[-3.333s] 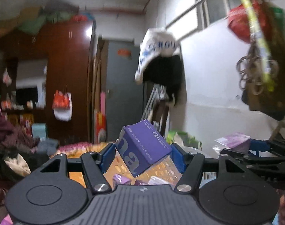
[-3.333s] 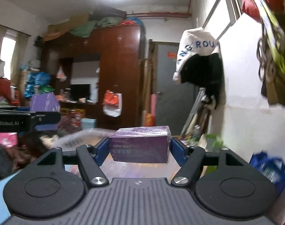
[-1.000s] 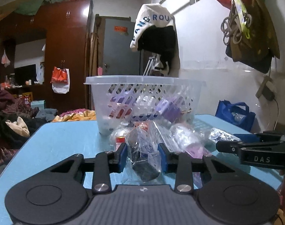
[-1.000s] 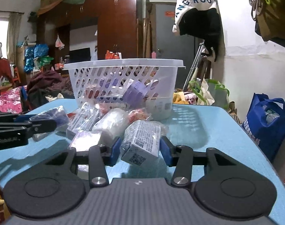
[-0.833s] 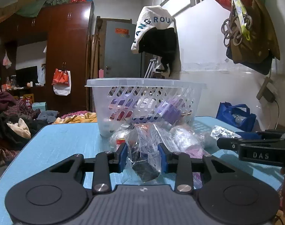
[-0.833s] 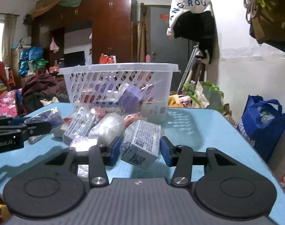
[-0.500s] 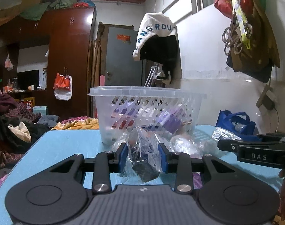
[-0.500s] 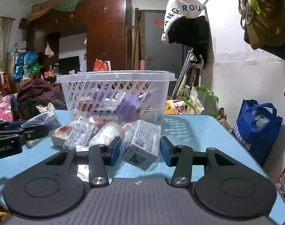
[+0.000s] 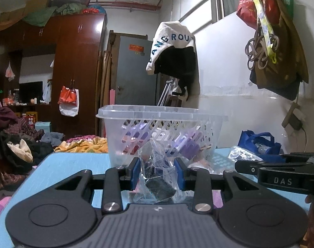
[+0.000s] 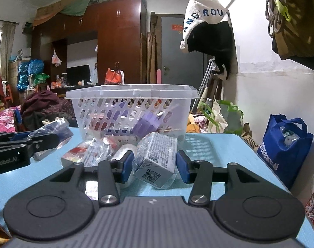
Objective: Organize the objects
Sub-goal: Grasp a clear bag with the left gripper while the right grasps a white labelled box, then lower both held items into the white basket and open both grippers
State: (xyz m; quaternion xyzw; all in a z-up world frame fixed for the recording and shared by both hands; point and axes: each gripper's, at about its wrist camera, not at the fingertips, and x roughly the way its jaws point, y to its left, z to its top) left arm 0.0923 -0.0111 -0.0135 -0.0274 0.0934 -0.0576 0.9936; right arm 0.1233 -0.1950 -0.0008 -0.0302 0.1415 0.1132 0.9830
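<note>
Your white lattice basket (image 10: 130, 111) sits mid-frame on the blue table (image 10: 229, 150), with purple boxes (image 10: 146, 124) inside. Left gripper (image 9: 157, 173) pinches a crinkly clear packet (image 9: 157, 175); right gripper (image 10: 154, 165) clamps a wrapped QR-code box (image 10: 157, 159). Loose packets (image 10: 90, 153) crowd the basket's front.

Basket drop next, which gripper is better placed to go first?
Probably left: the left gripper already pinches its clear bag directly before the basket; the right gripper's pads barely touch its box.
</note>
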